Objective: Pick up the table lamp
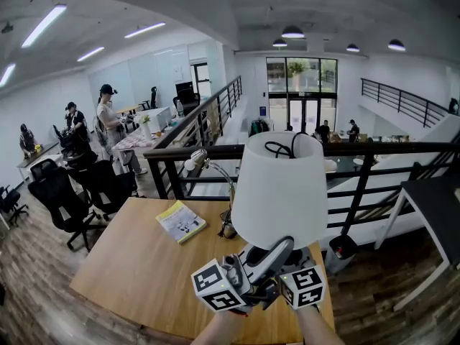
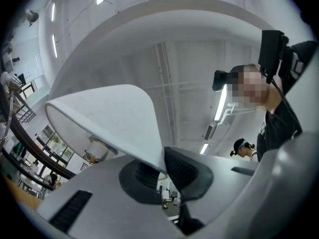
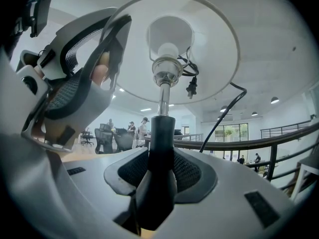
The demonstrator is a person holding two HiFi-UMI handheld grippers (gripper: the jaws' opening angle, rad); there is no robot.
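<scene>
The wooden desk (image 1: 136, 264) fills the lower middle of the head view, and a dark metal railing (image 1: 374, 149) runs behind its far edge. Black office chairs (image 1: 61, 196) stand off its left side. Several people (image 1: 108, 117) stand or sit at other tables further back.

The table lamp (image 1: 280, 189) is held above the near right part of the desk, between both tools, and its white shade hides much of the railing. Its foot shows in no view.

The left hand-held gripper (image 2: 162, 171) slants upward, its two dark pads pressed together on the lower rim of the shade. The right hand-held gripper (image 3: 160, 168) is clamped on the lamp's black stem, with a ribbed pad on either side of it. Above that grip a chrome socket carries the white bulb (image 3: 168, 50) inside the shade. A black cord (image 3: 224, 113) curves down to the right, and its plug (image 3: 191, 87) hangs beside the socket.

A yellow booklet (image 1: 181, 221) lies flat on the desk, left of the lamp and apart from it. Behind the booklet, at the desk's far edge, a small silver lamp head (image 1: 198, 158) sits on a thin bent arm.
</scene>
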